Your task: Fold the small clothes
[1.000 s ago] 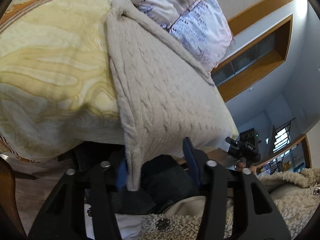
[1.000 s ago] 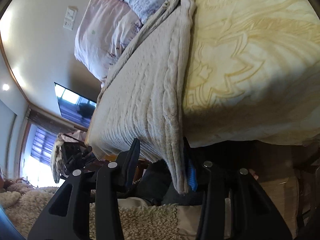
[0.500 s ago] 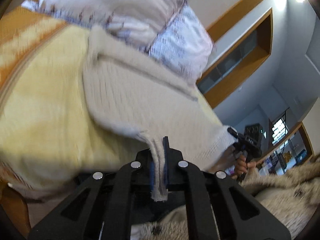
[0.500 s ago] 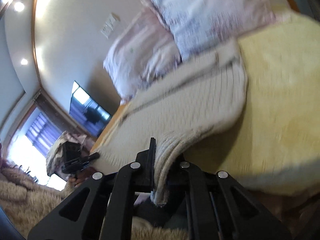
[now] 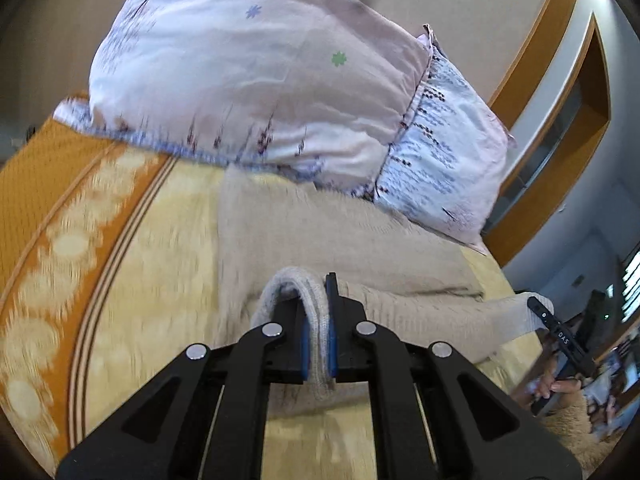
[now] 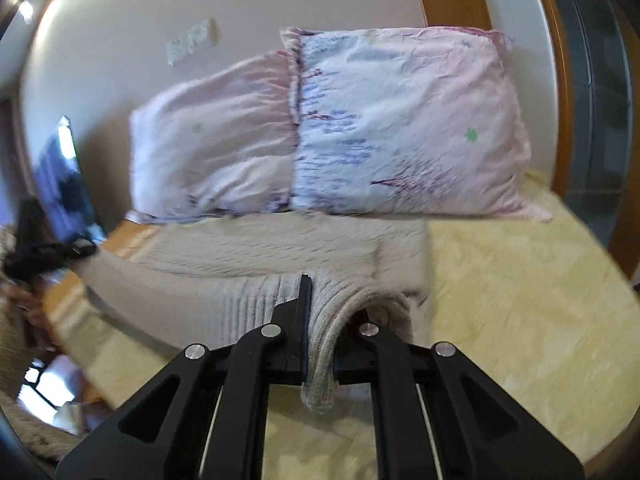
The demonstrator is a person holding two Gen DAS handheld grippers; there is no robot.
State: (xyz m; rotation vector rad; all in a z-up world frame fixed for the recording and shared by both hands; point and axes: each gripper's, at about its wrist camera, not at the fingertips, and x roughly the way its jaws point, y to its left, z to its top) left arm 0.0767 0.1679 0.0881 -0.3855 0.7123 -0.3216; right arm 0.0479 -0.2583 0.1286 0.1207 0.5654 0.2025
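Left gripper (image 5: 319, 344) pinches beige knit sweater (image 5: 340, 240) hem (blurred, apparently lifted) above bedspread (image 5: 160, 280)

Both wrist views toward shared pillows (image 5: 260, 72)

The sweater (image 5: 320, 232) lies on the bed (image 5: 160, 264), ahead of each hand-held gripper. Two pillows (image 6: 400, 120) sit behind it.

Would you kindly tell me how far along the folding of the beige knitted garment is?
Early on. Done: the beige cable-knit garment lies spread on the yellow bedspread. In hand: the left gripper and right gripper are each shut on a hem corner, lifted. Left: carrying the hem toward the floral pillows and releasing.
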